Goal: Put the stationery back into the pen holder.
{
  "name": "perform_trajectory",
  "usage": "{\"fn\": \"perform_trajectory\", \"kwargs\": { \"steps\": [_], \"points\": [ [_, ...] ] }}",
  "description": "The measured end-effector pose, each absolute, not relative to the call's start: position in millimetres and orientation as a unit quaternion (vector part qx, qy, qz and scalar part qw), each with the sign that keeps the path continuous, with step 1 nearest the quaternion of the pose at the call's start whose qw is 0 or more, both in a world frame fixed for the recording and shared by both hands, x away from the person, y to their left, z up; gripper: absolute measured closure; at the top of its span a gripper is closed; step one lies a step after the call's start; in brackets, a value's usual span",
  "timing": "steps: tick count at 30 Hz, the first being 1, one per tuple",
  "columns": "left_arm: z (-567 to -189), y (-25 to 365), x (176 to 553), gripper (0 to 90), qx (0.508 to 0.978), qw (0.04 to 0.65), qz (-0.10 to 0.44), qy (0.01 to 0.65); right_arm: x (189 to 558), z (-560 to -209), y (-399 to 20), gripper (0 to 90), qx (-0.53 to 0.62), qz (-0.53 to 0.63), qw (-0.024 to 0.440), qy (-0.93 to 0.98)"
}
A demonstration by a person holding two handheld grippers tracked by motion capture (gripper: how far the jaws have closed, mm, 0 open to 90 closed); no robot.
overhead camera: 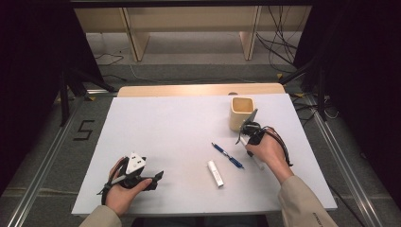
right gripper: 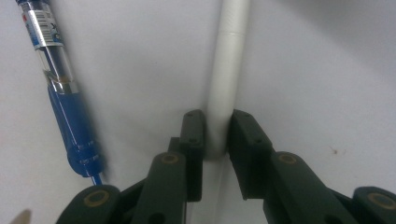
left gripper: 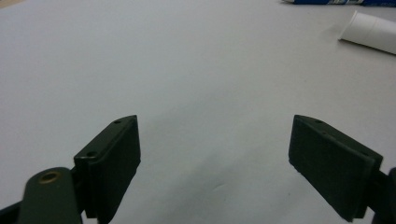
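Note:
In the right gripper view my right gripper (right gripper: 215, 114) is shut on a thin white pen (right gripper: 227, 70) that lies on the white table top; both pads press its barrel. A blue pen (right gripper: 63, 88) lies just to its left, untouched. From the high view, the right gripper (overhead camera: 250, 142) sits in front of a beige cup (overhead camera: 242, 112), with the white pen (overhead camera: 257, 163) running under the hand and the blue pen (overhead camera: 228, 155) to its left. My left gripper (overhead camera: 153, 179) rests at the near left, jaws wide open (left gripper: 215, 126) over bare table, holding nothing.
A short white tube (overhead camera: 215, 173) lies on the white table sheet (overhead camera: 165, 132) between the two hands, and appears at the top right in the left gripper view (left gripper: 369, 32). Shelving and cables stand on the floor beyond the far edge.

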State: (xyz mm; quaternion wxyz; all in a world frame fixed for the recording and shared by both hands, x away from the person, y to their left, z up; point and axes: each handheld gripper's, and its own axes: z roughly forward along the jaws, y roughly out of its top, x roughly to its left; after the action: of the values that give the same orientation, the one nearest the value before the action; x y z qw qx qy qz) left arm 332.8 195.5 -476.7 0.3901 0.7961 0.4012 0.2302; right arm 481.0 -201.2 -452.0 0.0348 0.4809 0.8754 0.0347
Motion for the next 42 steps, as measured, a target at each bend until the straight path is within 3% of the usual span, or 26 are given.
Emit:
{"fn": "perform_trajectory", "kwargs": {
  "steps": [42],
  "points": [
    [-475.9,197.0,332.1,16.7,0.797,0.388,0.232,0.400,470.5,-442.0,-211.6,78.7,0.481,0.101,0.024,0.870]
  ]
}}
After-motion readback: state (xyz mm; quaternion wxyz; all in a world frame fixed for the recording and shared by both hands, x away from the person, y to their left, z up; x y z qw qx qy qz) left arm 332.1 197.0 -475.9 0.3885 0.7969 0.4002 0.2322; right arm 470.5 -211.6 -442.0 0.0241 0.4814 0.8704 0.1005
